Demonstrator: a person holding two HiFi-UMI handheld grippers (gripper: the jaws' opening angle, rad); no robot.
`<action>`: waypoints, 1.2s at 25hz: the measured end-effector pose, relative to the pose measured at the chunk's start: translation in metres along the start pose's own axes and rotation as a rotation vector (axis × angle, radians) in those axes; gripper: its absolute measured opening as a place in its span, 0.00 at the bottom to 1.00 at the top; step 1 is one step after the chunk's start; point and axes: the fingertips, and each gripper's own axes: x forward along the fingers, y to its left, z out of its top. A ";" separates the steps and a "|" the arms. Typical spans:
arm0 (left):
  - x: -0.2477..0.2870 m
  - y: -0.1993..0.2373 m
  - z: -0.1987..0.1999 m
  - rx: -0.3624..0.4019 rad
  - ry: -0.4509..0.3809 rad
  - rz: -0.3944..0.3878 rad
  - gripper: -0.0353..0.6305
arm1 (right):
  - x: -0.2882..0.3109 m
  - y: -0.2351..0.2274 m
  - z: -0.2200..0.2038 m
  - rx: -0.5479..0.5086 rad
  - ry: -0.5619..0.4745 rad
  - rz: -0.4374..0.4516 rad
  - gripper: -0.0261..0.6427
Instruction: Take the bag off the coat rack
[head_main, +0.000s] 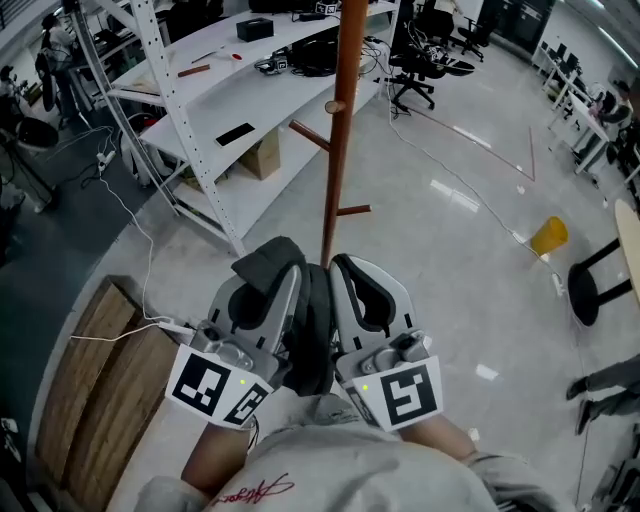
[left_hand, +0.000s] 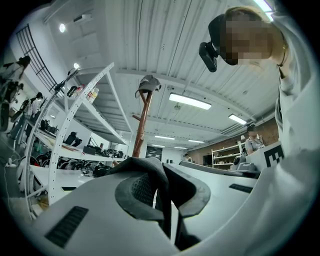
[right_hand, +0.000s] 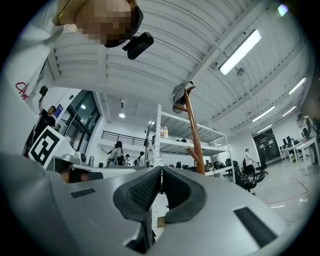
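The brown wooden coat rack (head_main: 340, 130) stands straight ahead, with bare pegs on both sides. Both gripper views show a grey cap (left_hand: 148, 84) on its top. The dark grey bag (head_main: 312, 345) hangs between my two grippers, close to my chest and off the pegs. My left gripper (head_main: 285, 275) is shut on a fold of the bag (left_hand: 150, 172), which drapes over its pads. My right gripper (head_main: 340, 265) is beside it, also shut. In the right gripper view its pads (right_hand: 145, 190) meet with nothing seen between them. The rack (right_hand: 194, 135) rises just beyond its jaws.
White metal shelving (head_main: 200, 110) with small items runs along the left. Wooden boards (head_main: 100, 370) lie on the floor at lower left, with a white cable (head_main: 130, 225) trailing near them. A yellow bin (head_main: 548, 236), a black stool (head_main: 590, 285) and office chairs (head_main: 420, 70) stand to the right.
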 end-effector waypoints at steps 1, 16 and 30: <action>-0.005 -0.003 0.001 0.003 0.000 -0.008 0.11 | -0.004 0.003 0.001 -0.005 0.001 -0.009 0.07; -0.112 -0.049 0.022 0.014 0.008 -0.111 0.11 | -0.077 0.099 0.017 0.007 0.033 -0.120 0.07; -0.169 -0.074 0.027 -0.025 0.013 -0.094 0.11 | -0.115 0.143 0.027 0.023 0.048 -0.094 0.07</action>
